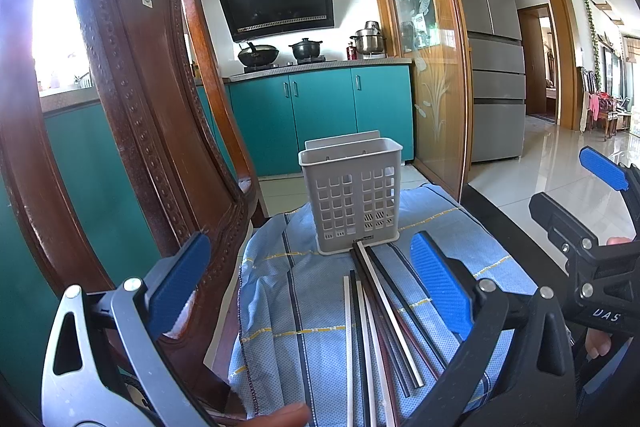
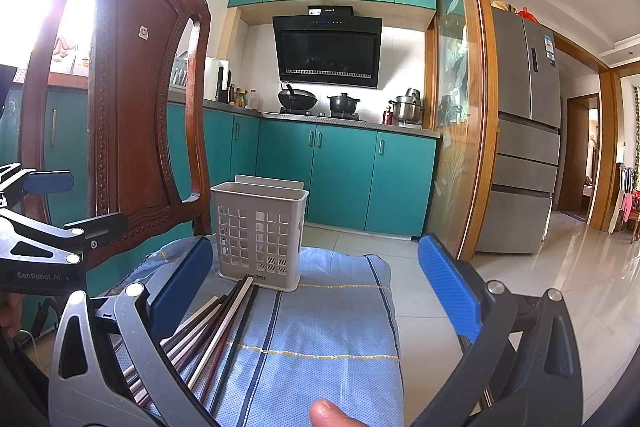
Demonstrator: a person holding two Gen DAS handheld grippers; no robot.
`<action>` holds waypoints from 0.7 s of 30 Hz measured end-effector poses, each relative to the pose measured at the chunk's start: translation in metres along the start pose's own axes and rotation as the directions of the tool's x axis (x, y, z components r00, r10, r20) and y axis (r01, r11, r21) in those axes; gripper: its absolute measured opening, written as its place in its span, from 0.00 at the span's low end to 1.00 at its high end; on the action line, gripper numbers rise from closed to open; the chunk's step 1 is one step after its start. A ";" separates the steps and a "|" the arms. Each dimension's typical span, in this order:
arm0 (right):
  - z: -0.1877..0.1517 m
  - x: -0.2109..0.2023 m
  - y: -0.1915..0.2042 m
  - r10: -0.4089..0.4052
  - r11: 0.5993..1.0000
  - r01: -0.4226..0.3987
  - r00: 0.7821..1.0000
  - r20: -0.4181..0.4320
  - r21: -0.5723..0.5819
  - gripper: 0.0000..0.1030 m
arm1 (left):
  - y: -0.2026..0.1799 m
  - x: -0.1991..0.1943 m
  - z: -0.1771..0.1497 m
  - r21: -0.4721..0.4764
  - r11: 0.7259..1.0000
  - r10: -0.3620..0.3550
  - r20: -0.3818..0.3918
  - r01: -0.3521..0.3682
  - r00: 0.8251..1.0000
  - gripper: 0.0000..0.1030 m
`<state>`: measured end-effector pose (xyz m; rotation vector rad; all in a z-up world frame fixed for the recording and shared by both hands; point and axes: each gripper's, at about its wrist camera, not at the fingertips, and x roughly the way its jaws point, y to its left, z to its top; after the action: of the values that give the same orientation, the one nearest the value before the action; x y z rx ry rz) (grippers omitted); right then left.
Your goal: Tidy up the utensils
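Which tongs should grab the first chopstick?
Probably the left tongs: open, with the chopsticks between the fingers. The right tongs, also open, have them beside the left finger.

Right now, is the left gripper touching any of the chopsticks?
Apart. The left wrist view shows the left gripper open, its blue fingers held above the chopsticks, which lie loose on the blue cloth before the basket.

Both wrist cameras sit low and close over the blue cloth (image 1: pixel 320 327), facing the kitchen counter, the left view from nearer the wooden chair (image 1: pixel 132 107), sharing the white basket (image 2: pixel 258 231) and chopsticks (image 1: pixel 380 315)
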<state>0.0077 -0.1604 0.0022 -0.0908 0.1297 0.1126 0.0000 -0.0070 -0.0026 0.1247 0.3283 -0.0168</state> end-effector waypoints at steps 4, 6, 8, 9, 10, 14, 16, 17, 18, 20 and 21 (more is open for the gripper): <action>0.001 -0.001 0.000 -0.002 1.000 0.002 1.000 0.002 -0.002 0.98 | 0.000 0.000 0.000 0.000 1.000 0.000 0.000 0.000 1.000 0.97; 0.001 -0.001 0.000 -0.001 1.000 0.001 1.000 0.003 -0.001 0.98 | 0.000 0.000 0.000 0.001 1.000 0.000 0.000 0.000 1.000 0.97; 0.001 -0.001 0.000 -0.004 1.000 0.004 1.000 0.003 -0.002 0.98 | 0.000 0.000 0.000 0.001 1.000 0.000 0.000 0.000 1.000 0.97; 0.001 -0.001 0.001 -0.004 1.000 0.004 1.000 0.004 -0.002 0.98 | 0.000 0.000 0.000 0.001 1.000 0.000 0.000 0.000 1.000 0.97; 0.001 -0.001 0.000 -0.004 1.000 0.004 1.000 0.004 -0.001 0.98 | 0.000 0.000 0.000 0.001 1.000 0.001 0.000 -0.001 1.000 0.97; 0.001 -0.001 0.000 -0.004 1.000 0.004 1.000 0.004 -0.002 0.98 | 0.000 0.000 0.000 0.002 1.000 0.000 0.000 0.000 1.000 0.97; 0.001 -0.001 0.000 -0.005 1.000 0.005 1.000 0.004 -0.003 0.98 | 0.000 0.000 0.000 0.001 1.000 0.001 -0.001 -0.001 1.000 0.97; 0.001 -0.001 0.000 -0.005 1.000 0.005 1.000 0.004 -0.003 0.98 | -0.001 0.000 0.000 0.002 1.000 0.001 0.000 -0.001 1.000 0.97; 0.001 -0.001 0.000 -0.005 1.000 0.005 1.000 0.001 -0.004 0.98 | 0.000 0.000 -0.001 0.002 1.000 0.001 -0.002 -0.001 1.000 0.97; 0.001 0.001 0.000 0.012 1.000 -0.013 1.000 -0.016 -0.006 0.98 | 0.000 0.002 -0.001 0.005 1.000 0.003 -0.009 -0.003 1.000 0.97; 0.000 0.003 0.000 0.020 1.000 -0.020 0.999 -0.027 -0.007 0.98 | 0.001 0.002 -0.002 0.006 1.000 0.001 -0.016 -0.001 1.000 0.97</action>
<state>0.0108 -0.1599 0.0022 -0.0984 0.1568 0.1320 0.0019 -0.0058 -0.0047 0.1314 0.3437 -0.0156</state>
